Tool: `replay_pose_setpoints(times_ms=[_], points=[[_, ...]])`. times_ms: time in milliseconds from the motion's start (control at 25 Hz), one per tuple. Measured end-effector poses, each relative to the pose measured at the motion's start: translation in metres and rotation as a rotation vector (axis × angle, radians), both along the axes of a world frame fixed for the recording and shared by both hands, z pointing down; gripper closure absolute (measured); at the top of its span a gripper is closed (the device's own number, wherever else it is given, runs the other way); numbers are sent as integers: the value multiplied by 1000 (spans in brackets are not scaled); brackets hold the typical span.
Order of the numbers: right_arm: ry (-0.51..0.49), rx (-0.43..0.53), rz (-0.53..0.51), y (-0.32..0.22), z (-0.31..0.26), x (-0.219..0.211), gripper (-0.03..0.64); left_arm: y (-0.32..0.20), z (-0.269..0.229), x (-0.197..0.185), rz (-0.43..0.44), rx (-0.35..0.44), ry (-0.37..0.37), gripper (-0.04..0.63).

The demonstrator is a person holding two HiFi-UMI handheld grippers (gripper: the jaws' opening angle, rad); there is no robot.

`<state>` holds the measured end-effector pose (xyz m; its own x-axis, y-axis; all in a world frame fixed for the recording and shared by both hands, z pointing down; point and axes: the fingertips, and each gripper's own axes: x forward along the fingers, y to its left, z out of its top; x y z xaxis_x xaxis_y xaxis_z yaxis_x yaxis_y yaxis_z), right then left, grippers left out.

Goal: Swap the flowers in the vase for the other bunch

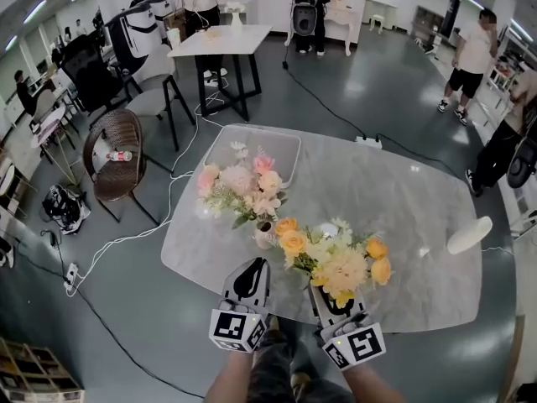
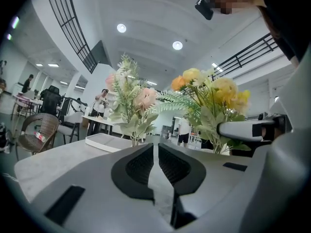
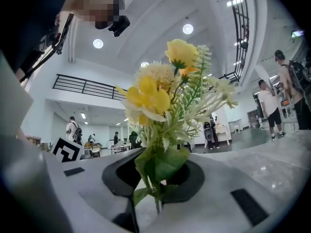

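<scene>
Yellow bunch [image 3: 154, 95] clamped in fingers of right gripper [image 3: 156, 177], left gripper [image 2: 156, 153] with fingers together

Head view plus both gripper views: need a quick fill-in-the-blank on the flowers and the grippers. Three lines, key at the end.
1. The right gripper is shut on the stems of a bunch whose flowers are mostly ____.
2. The flowers standing in the white vase are mostly ____.
3. The left gripper has its jaws ____, with nothing between them.

Missing words: yellow; pink; shut
</scene>
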<state>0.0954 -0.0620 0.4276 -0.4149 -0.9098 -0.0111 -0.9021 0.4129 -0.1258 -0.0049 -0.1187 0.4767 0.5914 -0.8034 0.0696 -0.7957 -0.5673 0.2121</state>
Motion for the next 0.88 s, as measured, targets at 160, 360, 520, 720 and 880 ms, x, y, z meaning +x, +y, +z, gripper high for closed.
replay_pose_setpoints(times_ms=[160,360,520,720,880], points=[[-22,-5,58,-11,5,-2,518,-15,5,-1,-2,6,-11,561],[-6,-16,125,-21,14,-5,518,-31,15,-6,-27,1,-11,486],[3,-22,144,-27,17,-7,518,-47,19,-9,-33,-2,-8,416],[6,-36,144,-26,23,-4,518,-63,18,-2,-8,8,5,387],[12,-40,148,-26,27,-1,518,-75,18,2,-4,4,31,383]])
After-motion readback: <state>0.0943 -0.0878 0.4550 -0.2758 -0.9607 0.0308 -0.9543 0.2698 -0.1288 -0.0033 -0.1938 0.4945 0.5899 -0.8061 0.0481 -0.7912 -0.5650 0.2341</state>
